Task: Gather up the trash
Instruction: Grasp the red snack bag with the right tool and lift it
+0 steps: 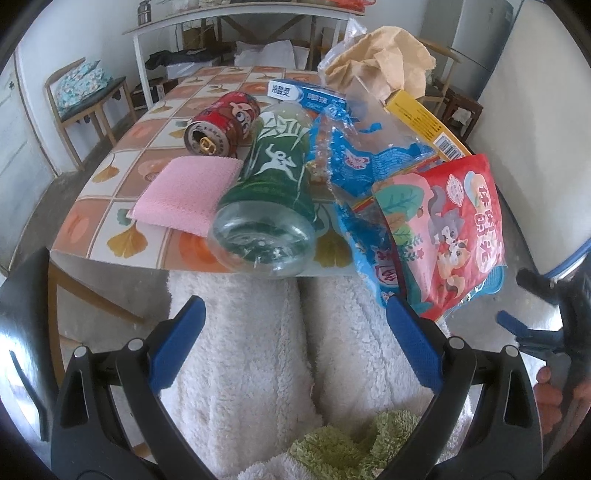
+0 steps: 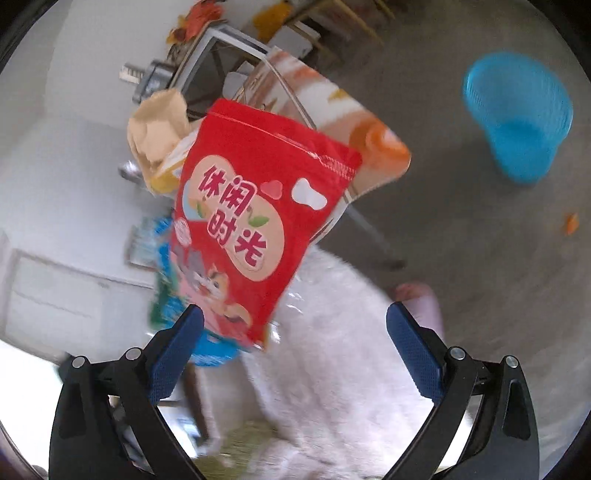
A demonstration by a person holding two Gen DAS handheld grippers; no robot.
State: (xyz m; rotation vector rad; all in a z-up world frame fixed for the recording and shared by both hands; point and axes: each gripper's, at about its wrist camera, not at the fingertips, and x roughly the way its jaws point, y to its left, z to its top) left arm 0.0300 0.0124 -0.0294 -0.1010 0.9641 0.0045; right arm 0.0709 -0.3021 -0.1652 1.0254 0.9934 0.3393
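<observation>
Trash is piled at the near edge of a tiled table [image 1: 110, 177]: a green plastic bottle [image 1: 273, 184] on its side, a red can [image 1: 221, 122], a pink sponge [image 1: 184, 192], blue wrappers [image 1: 369, 162], a crumpled brown paper bag [image 1: 384, 62] and a red snack bag [image 1: 450, 229] hanging over the edge. My left gripper [image 1: 295, 332] is open and empty, just short of the table edge. My right gripper [image 2: 295, 336] is open too, with the red snack bag [image 2: 255, 206] right in front of its fingers. This view is motion-blurred.
A blue mesh waste basket [image 2: 517, 114] stands on the grey floor to the right of the table. A person's white fleece-covered legs [image 1: 277, 350] sit below the table edge. A chair [image 1: 85, 96] stands at the left, a white shelf [image 1: 240, 14] behind.
</observation>
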